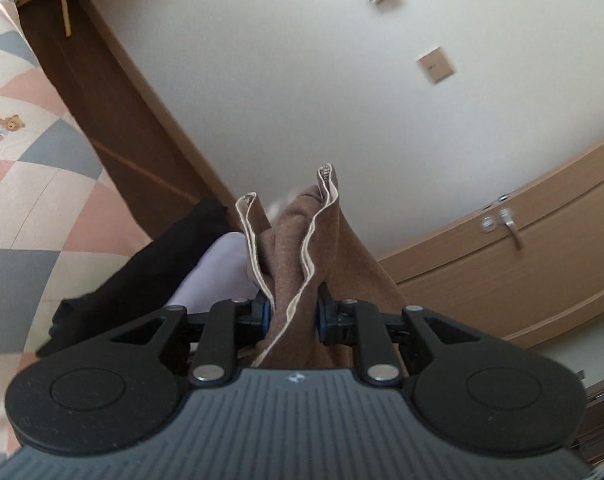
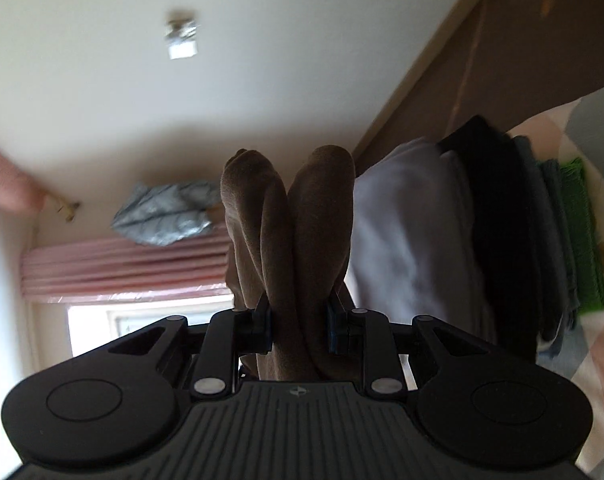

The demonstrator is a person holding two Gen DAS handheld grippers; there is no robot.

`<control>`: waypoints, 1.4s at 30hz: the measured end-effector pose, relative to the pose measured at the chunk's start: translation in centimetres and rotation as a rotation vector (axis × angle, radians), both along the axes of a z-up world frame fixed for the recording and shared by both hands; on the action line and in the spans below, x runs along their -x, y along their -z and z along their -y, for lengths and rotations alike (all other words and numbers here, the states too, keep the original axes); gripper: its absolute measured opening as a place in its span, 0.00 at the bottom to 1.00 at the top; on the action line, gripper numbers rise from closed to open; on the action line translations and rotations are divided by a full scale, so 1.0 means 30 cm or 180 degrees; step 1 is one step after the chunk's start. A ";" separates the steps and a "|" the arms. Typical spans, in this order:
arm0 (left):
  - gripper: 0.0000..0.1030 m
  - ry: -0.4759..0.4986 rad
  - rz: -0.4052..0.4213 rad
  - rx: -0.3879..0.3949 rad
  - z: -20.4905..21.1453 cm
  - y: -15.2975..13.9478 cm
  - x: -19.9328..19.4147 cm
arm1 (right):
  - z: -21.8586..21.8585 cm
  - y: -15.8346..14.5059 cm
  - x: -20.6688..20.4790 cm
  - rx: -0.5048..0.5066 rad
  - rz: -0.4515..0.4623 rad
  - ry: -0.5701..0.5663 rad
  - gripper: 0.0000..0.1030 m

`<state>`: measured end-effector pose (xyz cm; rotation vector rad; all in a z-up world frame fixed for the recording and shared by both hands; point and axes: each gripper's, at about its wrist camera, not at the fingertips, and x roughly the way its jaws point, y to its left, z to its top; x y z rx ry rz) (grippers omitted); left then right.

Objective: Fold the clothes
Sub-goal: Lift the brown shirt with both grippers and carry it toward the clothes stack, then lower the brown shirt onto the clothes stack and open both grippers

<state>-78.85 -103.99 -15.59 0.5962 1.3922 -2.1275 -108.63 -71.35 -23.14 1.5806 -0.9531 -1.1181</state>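
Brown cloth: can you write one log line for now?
step: lifting | brown cloth: held by both | left gripper: shut | right gripper: shut

From my left camera, a patchwork quilt (image 1: 30, 128) in pink, grey and cream fills nine o'clock, with a small teddy bear motif (image 1: 2, 128). A dark wooden headboard (image 1: 114, 120) runs beside it. At three o'clock sits a pale wooden door (image 1: 521, 264) with a metal handle (image 1: 509, 228). My right camera shows pink curtains (image 2: 122, 268) at eight o'clock.

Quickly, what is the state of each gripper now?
Left gripper: closed on the brown garment.
Right gripper: closed on the same brown garment.
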 end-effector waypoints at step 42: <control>0.10 0.0026 0.0848 0.1557 -0.272 -0.055 0.061 | 0.128 -0.145 -0.280 -0.0141 -0.4388 -0.0313 0.53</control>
